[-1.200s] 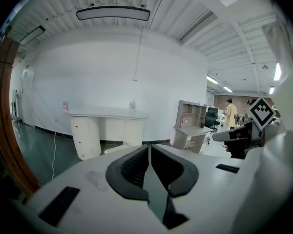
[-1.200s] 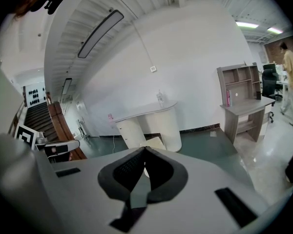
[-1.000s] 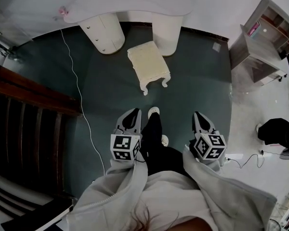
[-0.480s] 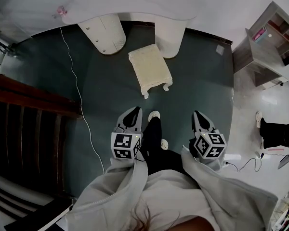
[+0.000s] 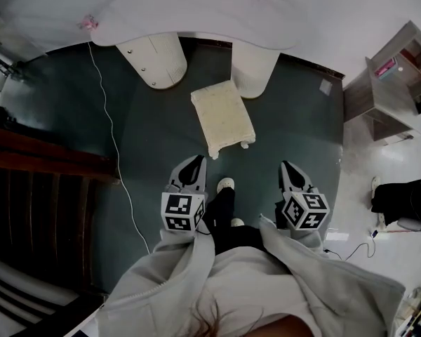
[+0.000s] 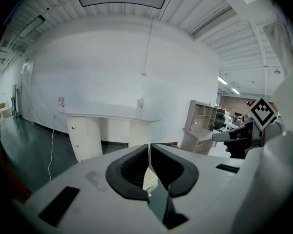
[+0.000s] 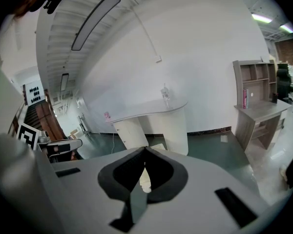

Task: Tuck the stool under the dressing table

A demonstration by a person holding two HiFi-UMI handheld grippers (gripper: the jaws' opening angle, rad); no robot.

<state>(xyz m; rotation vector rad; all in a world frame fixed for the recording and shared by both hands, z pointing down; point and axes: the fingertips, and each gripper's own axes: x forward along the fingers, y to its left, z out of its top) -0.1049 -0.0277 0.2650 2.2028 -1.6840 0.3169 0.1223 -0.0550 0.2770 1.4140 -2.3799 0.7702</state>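
Cream stool [image 5: 223,116] standing upright on the dark green floor [image 5: 302,132], in front of the dressing table [image 5: 196,9]. Its far end lies near the gap between the table's two white pedestals, just beside the right-hand one [image 5: 255,69]. Most of the seat lies clear of the tabletop, so the stool is not yet tucked under. The left gripper [image 5: 195,163] and right gripper [image 5: 290,167] are held level on the near side of the stool, well apart from it, one on either side of the person's shoe [image 5: 226,184]. Both claws are clenched, jaws together on nothing. A white cable [image 5: 111,128] trails across the floor at left, beside a dark wooden frame [image 5: 42,181]. A wooden shelf unit [image 5: 396,83] stands at right.
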